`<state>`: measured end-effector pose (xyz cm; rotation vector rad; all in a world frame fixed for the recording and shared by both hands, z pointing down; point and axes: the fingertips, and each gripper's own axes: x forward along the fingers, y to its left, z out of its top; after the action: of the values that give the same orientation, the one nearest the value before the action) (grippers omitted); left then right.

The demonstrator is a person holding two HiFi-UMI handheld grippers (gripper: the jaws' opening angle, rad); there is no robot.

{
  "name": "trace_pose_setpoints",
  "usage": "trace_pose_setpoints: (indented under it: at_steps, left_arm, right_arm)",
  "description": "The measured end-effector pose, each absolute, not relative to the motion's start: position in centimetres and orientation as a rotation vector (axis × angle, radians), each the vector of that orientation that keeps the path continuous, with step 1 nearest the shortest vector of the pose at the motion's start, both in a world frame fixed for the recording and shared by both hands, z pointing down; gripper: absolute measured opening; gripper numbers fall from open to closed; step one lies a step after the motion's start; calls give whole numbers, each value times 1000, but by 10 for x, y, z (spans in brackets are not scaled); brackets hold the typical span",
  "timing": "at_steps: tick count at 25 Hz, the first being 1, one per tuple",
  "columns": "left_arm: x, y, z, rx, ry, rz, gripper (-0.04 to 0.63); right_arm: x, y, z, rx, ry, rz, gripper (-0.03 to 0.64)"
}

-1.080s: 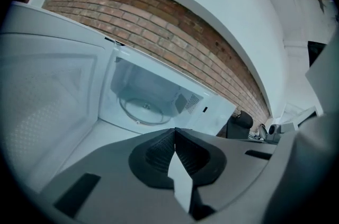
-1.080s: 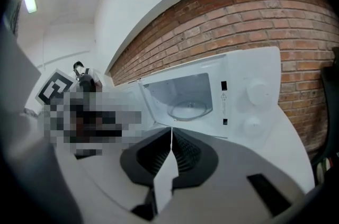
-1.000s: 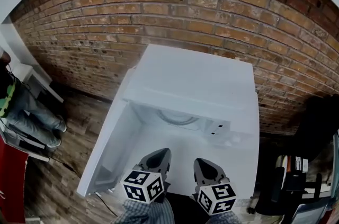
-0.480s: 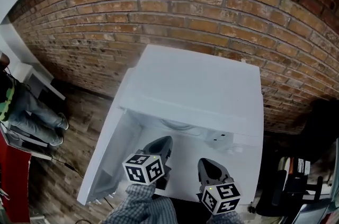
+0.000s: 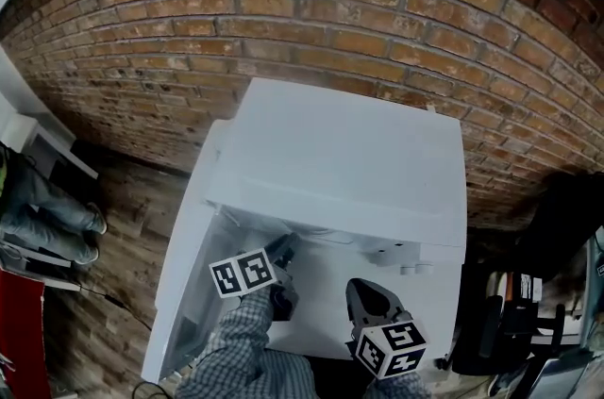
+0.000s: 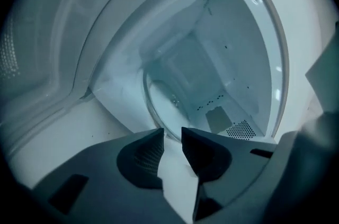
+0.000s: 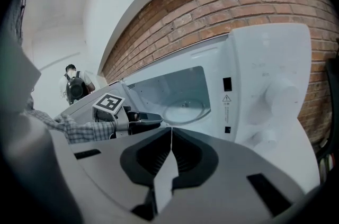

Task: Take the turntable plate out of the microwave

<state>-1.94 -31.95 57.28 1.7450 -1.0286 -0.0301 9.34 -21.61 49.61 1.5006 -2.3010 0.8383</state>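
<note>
The left gripper (image 6: 172,135) pokes into the microwave (image 5: 340,152), jaws released, turntable plate (image 7: 183,110) just ahead at twelve o'clock; right gripper (image 7: 171,130) outside, jaws clenched, empty.

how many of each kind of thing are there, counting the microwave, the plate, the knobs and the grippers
white box-shaped microwave: 1
clear round glass turntable plate, lying inside the microwave: 1
white round plastic knobs on the microwave's front panel: 2
dark two-jaw grippers, left gripper and right gripper: 2
total: 6
</note>
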Motion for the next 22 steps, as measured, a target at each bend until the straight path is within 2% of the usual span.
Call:
trace_pose_setpoints:
  at_steps: [4,14,22]
  left_arm:
    - [-27,-329,583,1644,-1023,-94,95]
    - [-27,-340,581,1611,-997,-172,97]
    - [-28,-347,589,1385,-978,-356,91]
  right_arm:
    - [86,-223,498,1486,-2295,854,18]
    - [73,-233,497,1452,-2293,837,18]
    - [74,-232,504,1430,-2271,841,18]
